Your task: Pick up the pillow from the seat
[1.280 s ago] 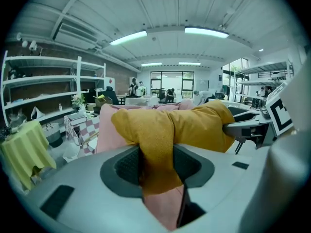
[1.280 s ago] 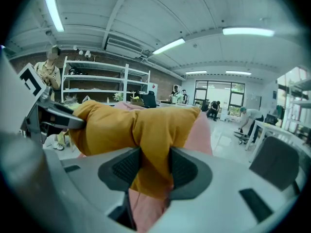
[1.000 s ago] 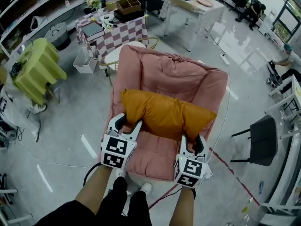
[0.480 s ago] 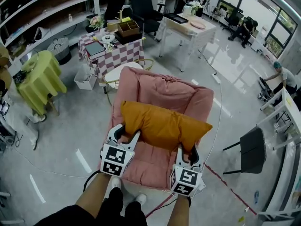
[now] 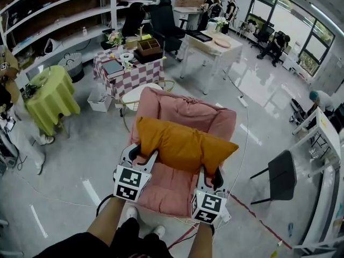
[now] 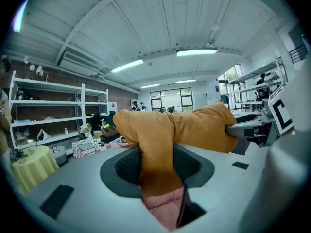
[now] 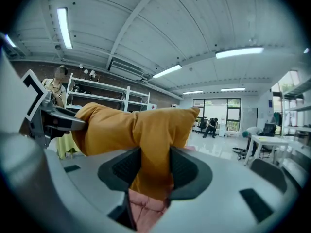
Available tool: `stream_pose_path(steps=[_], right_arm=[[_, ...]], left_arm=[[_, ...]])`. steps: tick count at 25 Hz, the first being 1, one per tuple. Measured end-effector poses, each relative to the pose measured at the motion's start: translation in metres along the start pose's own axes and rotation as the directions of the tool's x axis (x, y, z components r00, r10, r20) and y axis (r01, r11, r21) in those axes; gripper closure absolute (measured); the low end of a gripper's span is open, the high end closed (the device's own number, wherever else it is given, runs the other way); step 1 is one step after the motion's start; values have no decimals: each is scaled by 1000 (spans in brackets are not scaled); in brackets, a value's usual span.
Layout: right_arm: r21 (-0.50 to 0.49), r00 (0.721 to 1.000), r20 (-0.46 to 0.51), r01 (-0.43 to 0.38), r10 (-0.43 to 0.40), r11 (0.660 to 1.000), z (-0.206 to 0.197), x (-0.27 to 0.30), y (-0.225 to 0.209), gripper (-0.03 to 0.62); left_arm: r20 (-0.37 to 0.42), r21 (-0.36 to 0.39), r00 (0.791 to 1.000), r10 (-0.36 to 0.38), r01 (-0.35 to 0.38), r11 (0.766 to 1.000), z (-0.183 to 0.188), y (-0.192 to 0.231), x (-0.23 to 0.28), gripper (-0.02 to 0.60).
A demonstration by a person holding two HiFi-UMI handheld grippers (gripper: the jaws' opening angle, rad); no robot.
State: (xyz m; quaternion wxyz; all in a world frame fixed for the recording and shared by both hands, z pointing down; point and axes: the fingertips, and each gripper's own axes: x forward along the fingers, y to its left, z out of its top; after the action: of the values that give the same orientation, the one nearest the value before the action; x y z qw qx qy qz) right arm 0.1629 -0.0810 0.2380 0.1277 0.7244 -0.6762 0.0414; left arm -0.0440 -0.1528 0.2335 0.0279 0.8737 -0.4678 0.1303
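An orange pillow [image 5: 180, 143] hangs above the pink padded seat [image 5: 188, 107] in the head view, held at both lower corners. My left gripper [image 5: 141, 156] is shut on its left corner, and in the left gripper view the orange pillow [image 6: 170, 130] fabric is pinched between the black pads [image 6: 127, 166]. My right gripper [image 5: 212, 172] is shut on the right corner; the right gripper view shows the pillow [image 7: 141, 130] squeezed between its pads [image 7: 187, 169]. Pink cushion shows below both jaws.
A green-draped table [image 5: 48, 93] stands at the left, a checkered table [image 5: 126, 66] with books and boxes behind the seat, a white table [image 5: 209, 44] farther back. A black chair [image 5: 279, 176] is at the right. A cable [image 5: 244, 144] and red floor line [image 5: 258, 222] run alongside.
The pillow has risen with both grippers, and the seat below looks smaller and farther away. Both grips on the corners are unchanged.
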Motion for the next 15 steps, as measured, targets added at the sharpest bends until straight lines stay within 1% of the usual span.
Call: stream_pose_path(steps=[7,15], right_arm=[[-15,998,67,6,-5,1000,27,-27,0,401],[5,991,132,19,-20,1000,51,-54,-4,401]], left_arm=[[72,-5,997,10,-9,1000,26,-5,-27,399],[130,13,991,6,-8,1000,56,-11,-49,399]])
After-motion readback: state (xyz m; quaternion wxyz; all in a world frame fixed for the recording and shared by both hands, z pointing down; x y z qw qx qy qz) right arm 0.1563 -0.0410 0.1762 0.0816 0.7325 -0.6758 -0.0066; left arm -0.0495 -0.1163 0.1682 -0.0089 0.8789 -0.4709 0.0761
